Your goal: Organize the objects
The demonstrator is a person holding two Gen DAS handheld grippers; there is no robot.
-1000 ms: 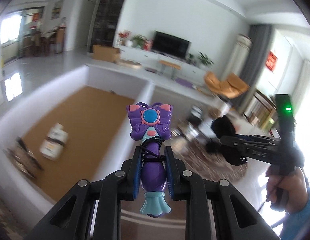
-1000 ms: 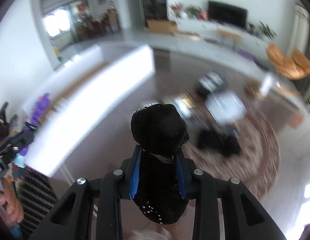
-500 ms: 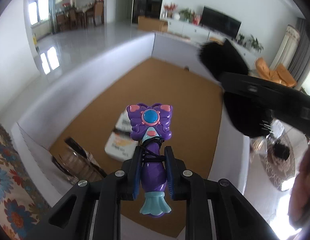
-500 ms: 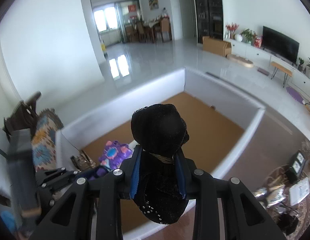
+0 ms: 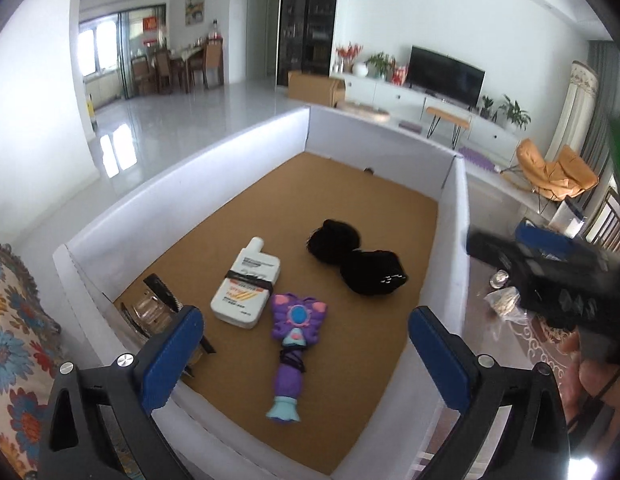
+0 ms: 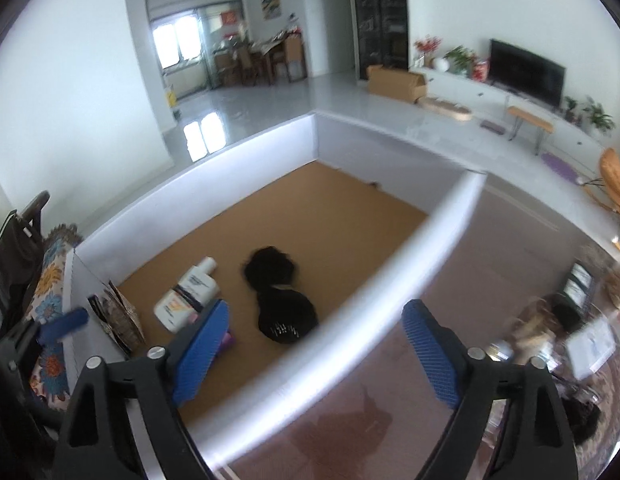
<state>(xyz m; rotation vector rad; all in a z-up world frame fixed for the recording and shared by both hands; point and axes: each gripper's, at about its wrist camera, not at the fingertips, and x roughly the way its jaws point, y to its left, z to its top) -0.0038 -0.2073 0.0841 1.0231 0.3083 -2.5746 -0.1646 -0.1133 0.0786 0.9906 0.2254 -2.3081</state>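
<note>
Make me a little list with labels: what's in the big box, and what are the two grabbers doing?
box: white walls, brown floor
purple toy: butterfly wand, lying flat in the box
black thing: fuzzy black item, lying in the box beside the wand
white bottle: lying flat, left of the wand
corner: clear item with a black comb
left gripper: jaws just opened, nothing between the pads
right gripper: jaws just opened, holding nothing

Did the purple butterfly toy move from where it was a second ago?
Yes. The purple butterfly toy left the left claw, whose jaws have just opened, and now lies on the box floor beside the white bottle.
</note>
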